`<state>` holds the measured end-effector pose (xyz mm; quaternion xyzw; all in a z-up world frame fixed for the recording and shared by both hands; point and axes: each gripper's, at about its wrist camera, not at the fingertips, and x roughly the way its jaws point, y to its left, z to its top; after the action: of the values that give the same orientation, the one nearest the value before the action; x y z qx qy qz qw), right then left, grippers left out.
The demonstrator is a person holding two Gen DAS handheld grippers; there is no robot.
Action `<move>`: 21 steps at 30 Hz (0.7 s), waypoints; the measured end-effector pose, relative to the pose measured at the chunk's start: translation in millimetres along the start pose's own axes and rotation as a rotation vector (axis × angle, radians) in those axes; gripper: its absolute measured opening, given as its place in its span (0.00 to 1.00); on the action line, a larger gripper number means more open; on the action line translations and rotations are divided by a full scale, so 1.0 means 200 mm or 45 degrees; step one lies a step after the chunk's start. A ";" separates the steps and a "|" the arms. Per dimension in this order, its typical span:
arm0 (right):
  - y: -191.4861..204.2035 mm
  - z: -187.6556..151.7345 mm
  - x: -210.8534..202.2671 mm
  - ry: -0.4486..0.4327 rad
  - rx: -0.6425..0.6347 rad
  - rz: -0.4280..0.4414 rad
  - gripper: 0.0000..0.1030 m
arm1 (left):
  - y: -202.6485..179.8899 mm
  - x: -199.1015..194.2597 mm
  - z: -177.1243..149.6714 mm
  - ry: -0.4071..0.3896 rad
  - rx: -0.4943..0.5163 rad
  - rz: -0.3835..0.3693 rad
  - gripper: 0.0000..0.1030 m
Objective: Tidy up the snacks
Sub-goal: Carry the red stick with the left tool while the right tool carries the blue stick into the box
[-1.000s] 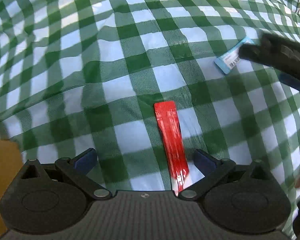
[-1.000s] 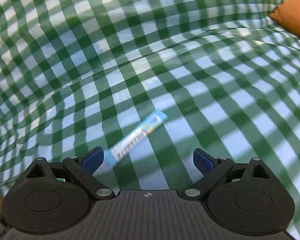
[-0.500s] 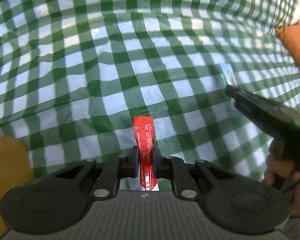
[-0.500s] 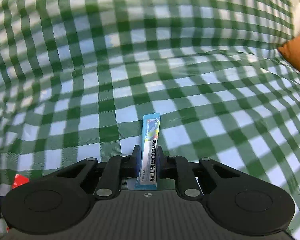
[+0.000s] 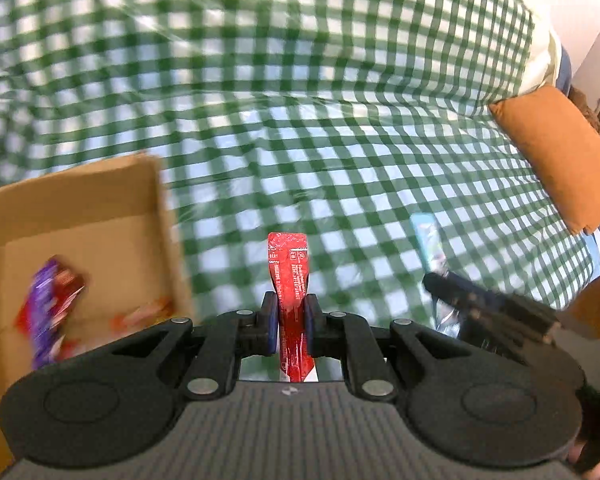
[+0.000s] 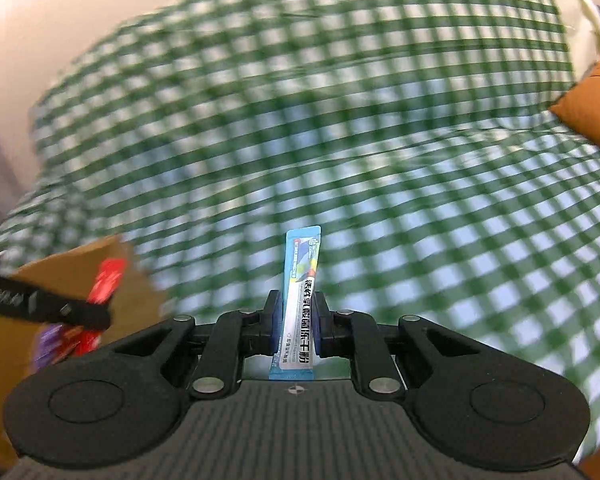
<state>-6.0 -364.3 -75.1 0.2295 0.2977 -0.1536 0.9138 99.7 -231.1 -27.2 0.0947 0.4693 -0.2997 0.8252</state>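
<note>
My left gripper [image 5: 291, 312] is shut on a red snack stick [image 5: 289, 276] and holds it upright in the air, just right of an open cardboard box [image 5: 100, 200]. The box holds a purple packet [image 5: 46, 312] and other blurred snacks. My right gripper [image 6: 296, 312] is shut on a light blue snack stick [image 6: 302, 276] and holds it above the cloth. In the left wrist view the right gripper [image 5: 432, 280] shows to the right with the blue stick [image 5: 426, 240]. In the right wrist view the left gripper [image 6: 100, 314] with the red stick [image 6: 108, 284] is over the box [image 6: 140, 280].
A green and white checked cloth [image 5: 340, 120] covers the surface. An orange cushion [image 5: 556, 160] lies at the right edge of it; it also shows in the right wrist view [image 6: 592, 108]. A pale wall stands behind.
Both grippers closed on their sticks and lifted them off the cloth. Both have swung left toward the cardboard box, which has come into view.
</note>
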 end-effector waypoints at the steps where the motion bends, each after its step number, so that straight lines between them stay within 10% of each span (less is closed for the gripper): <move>1: 0.08 -0.05 -0.08 0.006 -0.009 0.036 0.16 | 0.04 -0.08 -0.06 -0.015 -0.007 0.017 0.14; 13: 0.86 -0.45 -0.67 0.080 -0.307 0.330 0.16 | 0.52 -0.76 -0.72 -0.123 -0.159 0.300 0.14; 21: 1.05 -0.58 -0.83 0.063 -0.451 0.335 0.16 | 0.62 -0.94 -0.91 -0.214 -0.224 0.285 0.14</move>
<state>-102.0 -102.5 13.8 0.1062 0.3100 0.0275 0.9444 -31.0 24.7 15.4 0.0483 0.4097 -0.1706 0.8948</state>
